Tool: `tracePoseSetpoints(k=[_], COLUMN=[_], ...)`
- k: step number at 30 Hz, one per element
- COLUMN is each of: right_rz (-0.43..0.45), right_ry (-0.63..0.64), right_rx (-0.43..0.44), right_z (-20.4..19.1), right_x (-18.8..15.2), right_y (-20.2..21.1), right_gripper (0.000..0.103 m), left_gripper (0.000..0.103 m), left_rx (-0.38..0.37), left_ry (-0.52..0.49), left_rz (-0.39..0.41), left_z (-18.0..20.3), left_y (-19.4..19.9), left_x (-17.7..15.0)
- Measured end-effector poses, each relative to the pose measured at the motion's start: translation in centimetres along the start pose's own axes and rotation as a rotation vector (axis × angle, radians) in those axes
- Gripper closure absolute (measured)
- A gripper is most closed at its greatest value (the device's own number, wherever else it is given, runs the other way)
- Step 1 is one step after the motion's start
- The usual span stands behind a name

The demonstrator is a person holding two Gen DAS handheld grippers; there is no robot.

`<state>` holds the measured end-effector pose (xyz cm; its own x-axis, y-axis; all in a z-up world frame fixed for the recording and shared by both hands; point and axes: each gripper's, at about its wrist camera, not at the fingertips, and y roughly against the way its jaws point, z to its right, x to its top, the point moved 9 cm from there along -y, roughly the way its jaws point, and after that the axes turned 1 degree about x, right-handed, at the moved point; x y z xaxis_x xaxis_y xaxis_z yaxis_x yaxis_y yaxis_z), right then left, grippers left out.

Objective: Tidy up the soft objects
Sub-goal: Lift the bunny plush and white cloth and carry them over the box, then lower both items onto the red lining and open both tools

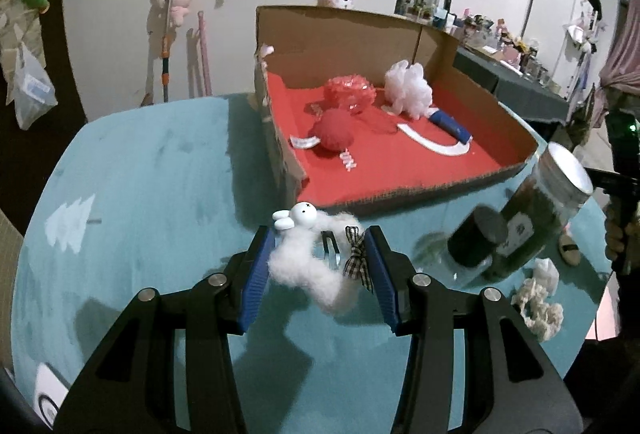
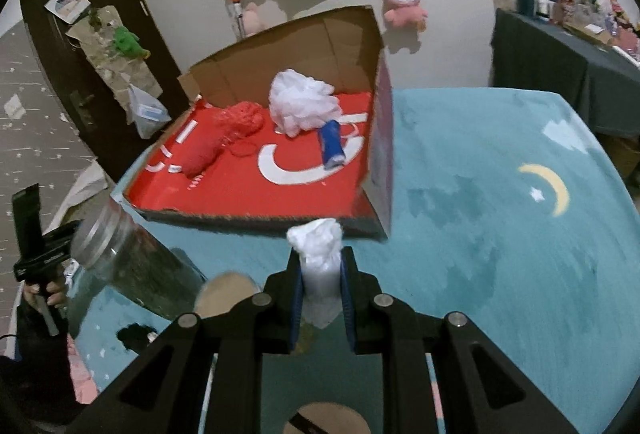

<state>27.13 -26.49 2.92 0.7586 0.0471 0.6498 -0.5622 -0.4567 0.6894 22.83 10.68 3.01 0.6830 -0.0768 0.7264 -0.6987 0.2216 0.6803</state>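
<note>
Teal table [image 1: 132, 170] filled both views, its near edge cut off behind the gripper bodies. Cardboard box [image 1: 276, 142] with red floor sat at the table's far side; in the right wrist view its near-right wall hid part of the floor.

Inside the box: white mesh sponge [image 1: 408, 84] far right, with its blue handle [image 1: 450, 124] pointing near-right, long axis diagonal. Red mesh puff [image 1: 350, 92] lay just left of it, and a red round soft piece [image 1: 332, 134] nearer.

Clear jar [image 1: 536, 218] with metal lid, tilted and motion-blurred, stood right of the left gripper; contents hard to make out, possibly dried greens.

Left gripper [image 1: 320, 266] pinched a white fluffy rabbit toy [image 1: 308, 266] between its blue pads, above the table just short of the box's near wall. Toy's head pointed far-left, long axis running diagonally to near-right; a checked bow sat by the right pad.

Right gripper [image 2: 322, 290] was clamped on a white crumpled soft piece [image 2: 320, 254], upright, top poking out toward the box; its lower end was hidden between the fingers.

Small cream and white soft bits [image 1: 540, 304] lay near-right on the table, blurred.
</note>
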Motion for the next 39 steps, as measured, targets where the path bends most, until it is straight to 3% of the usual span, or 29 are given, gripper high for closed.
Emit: tracePoseSetpoints(k=[7, 19, 30, 39], right_rz=[-0.036, -0.122, -0.317, -0.452], right_ry=[0.020, 0.137, 0.234, 0.226], right_rx=[0.074, 0.093, 0.062, 0.013], right_z=[-1.3, -4.3, -5.8, -5.1], right_x=[2.1, 6.2, 9.8, 9.6], right_y=[-1.5, -5.0, -12.8, -18.0], right_gripper=[0.085, 0.085, 0.085, 0.085], left_gripper=[0.058, 0.058, 0.058, 0.058], left_rx=[-0.062, -0.136, -0.179, -0.141], left_ry=[-0.028, -0.165, -0.292, -0.375], left_rz=[0.007, -0.035, -0.215, -0.318], left_z=[0.4, 5.0, 10.7, 12.7], left_y=[-0.6, -3.7, -11.8, -17.2], left_x=[2.5, 7.5, 10.9, 10.8])
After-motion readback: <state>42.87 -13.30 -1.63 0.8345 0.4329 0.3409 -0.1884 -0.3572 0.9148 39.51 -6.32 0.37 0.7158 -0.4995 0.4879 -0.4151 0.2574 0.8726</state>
